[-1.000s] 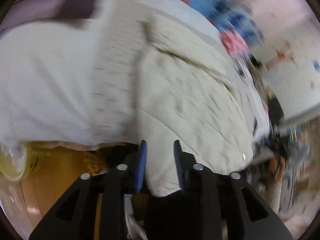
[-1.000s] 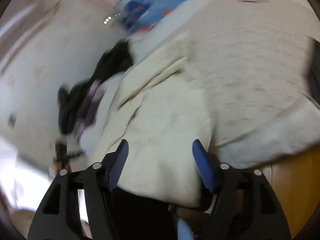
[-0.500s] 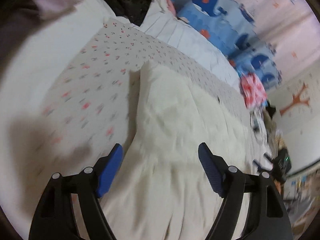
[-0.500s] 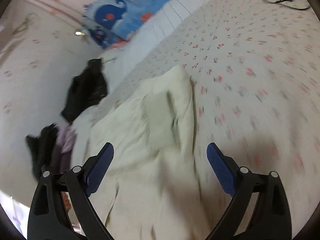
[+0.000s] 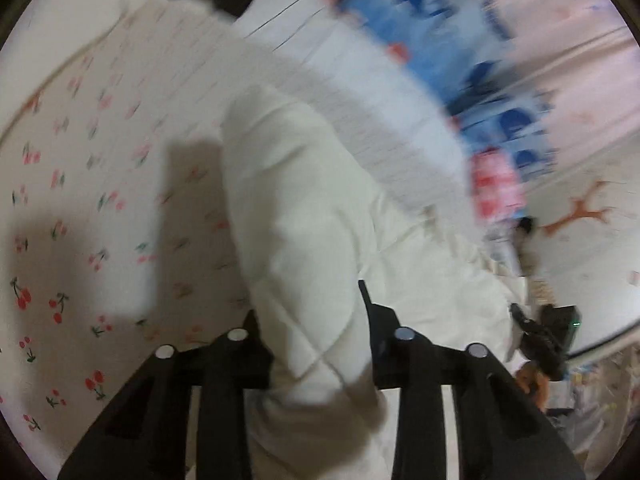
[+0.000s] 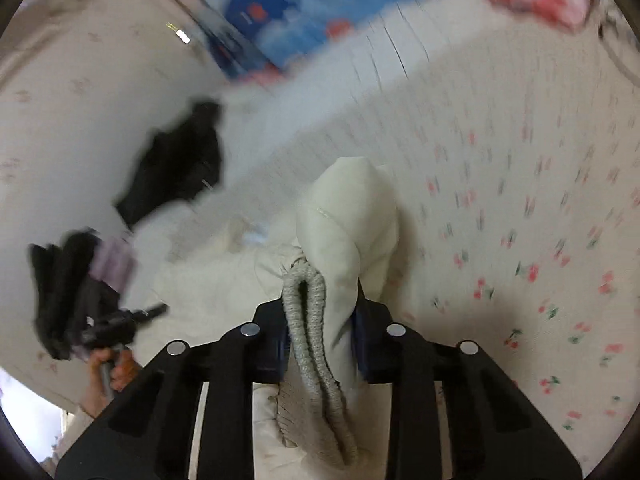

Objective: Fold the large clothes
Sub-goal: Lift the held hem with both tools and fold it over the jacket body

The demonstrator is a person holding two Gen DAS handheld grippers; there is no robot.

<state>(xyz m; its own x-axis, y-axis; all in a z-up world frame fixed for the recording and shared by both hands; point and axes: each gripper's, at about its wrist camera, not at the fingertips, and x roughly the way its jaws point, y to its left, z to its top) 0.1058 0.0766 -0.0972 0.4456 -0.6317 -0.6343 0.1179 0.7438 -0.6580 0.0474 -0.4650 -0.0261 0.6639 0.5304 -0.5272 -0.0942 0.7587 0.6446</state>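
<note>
Claw, left (image 5: pixel 316 320): jaws closing on a quilted fold of the cream garment (image 5: pixel 296 216).
Claw, right (image 6: pixel 320 320): jaws closing on the ribbed cuff (image 6: pixel 306 304).
Garment position: spread on the cherry-print bed (image 5: pixel 60 240).
Change from half a second earlier: both claws stood wide, ungripped.
Task meaning: fold can be lifted.

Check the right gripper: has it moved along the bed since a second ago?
Yes. The right gripper has travelled up the cherry-print sheet toward the blue whale bedding, away from the bed's edge, and is closing on the cream garment's ribbed hem.
</note>
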